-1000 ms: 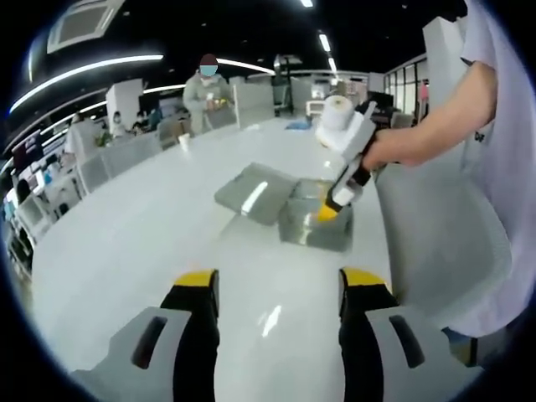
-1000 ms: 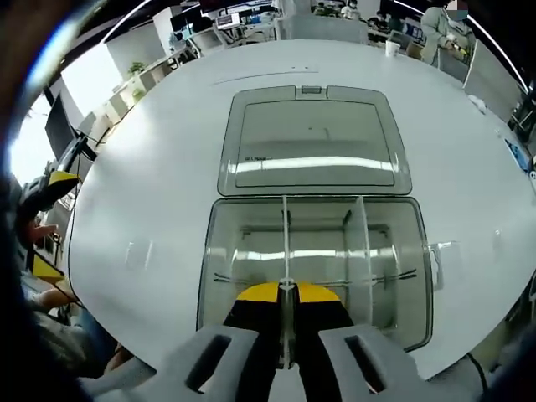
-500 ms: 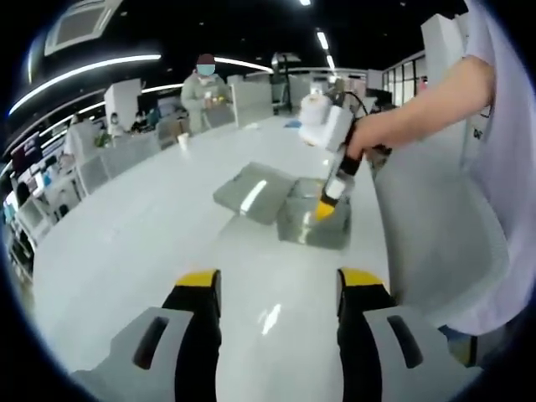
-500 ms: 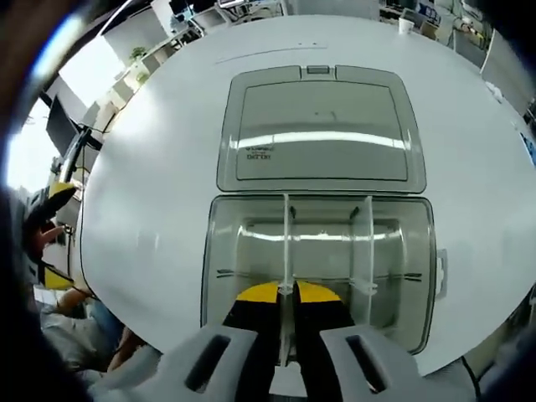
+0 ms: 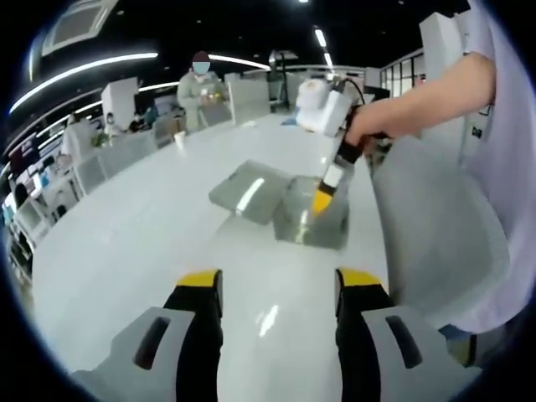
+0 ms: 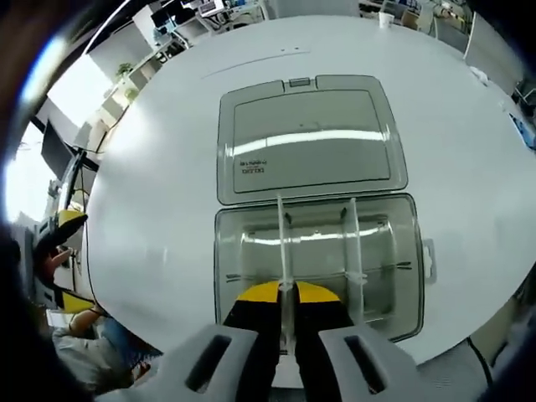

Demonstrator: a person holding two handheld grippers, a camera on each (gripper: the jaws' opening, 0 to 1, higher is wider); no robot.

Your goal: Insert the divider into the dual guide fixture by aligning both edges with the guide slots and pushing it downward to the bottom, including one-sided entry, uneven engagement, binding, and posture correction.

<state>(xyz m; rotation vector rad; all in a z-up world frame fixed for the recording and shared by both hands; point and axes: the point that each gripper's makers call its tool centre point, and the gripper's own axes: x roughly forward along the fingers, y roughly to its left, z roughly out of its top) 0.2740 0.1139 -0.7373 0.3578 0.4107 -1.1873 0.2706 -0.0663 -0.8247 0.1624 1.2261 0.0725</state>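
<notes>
Since a second ago: right gripper [image 6: 280, 295] is rising — the clear box [image 6: 243, 276] is looking smaller in the right gripper view, and in the left gripper view I am seeing that gripper [image 5: 322, 202] standing higher over the box [image 5: 311, 219].
Right claw: clenched on the divider [image 6: 280, 239], a thin clear panel running edge-on from between the yellow tips out over the box.
Left claw: released, jaws apart, hovering over the white table [image 5: 134, 251] well short of the box and gripping nothing.
Divider position: hanging above the left part of the box, beside a second divider [image 6: 354, 243] already seated there; I cannot tell whether its far edge is touching a slot.
Box lid: open lid [image 6: 308, 138] lying flat beyond the box.
Step in hand: I am judging this as posture correction — lifting off to re-square the panel.
Next move: both edges need lining up with their slots, then an even push down, watching for one side leading.
</notes>
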